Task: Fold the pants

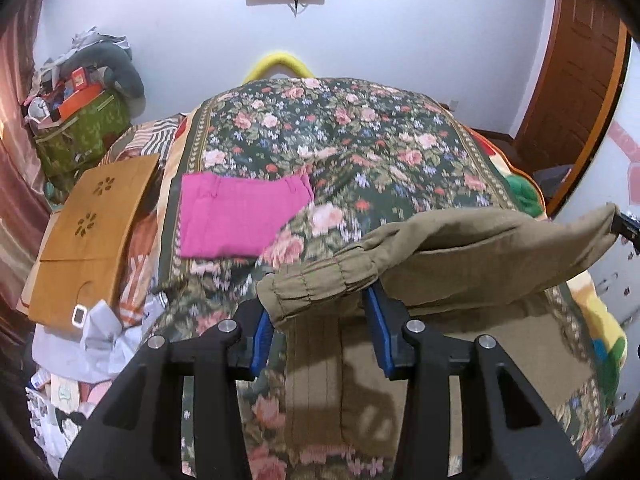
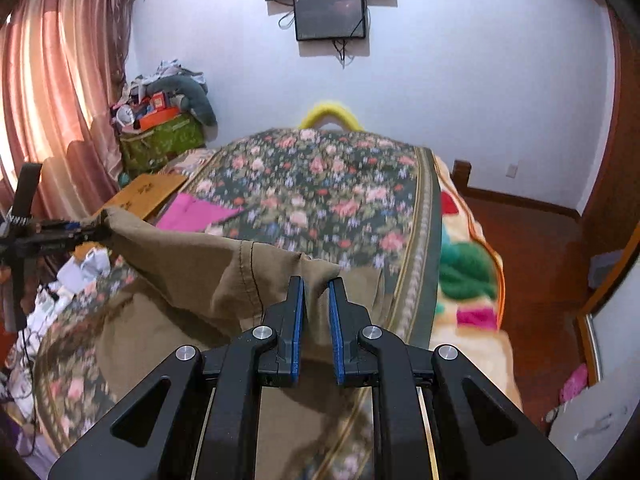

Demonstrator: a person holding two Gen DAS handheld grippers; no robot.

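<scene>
Olive-khaki pants (image 1: 460, 256) hang stretched between my two grippers above a bed with a floral quilt (image 1: 344, 140). My left gripper (image 1: 320, 300) is shut on the elastic waistband corner of the pants, which bunches between its blue pads. My right gripper (image 2: 316, 284) is shut on the other corner of the pants (image 2: 192, 268). The rest of the pants lies on the quilt below. Each gripper shows at the edge of the other's view, the left one (image 2: 92, 234) and the right one (image 1: 624, 226).
A folded pink garment (image 1: 236, 216) lies on the quilt at the left. A wooden lap table (image 1: 92, 236) and clutter sit left of the bed. A green bag (image 1: 84, 132) stands by the curtain. A wooden floor (image 2: 536, 264) runs right of the bed.
</scene>
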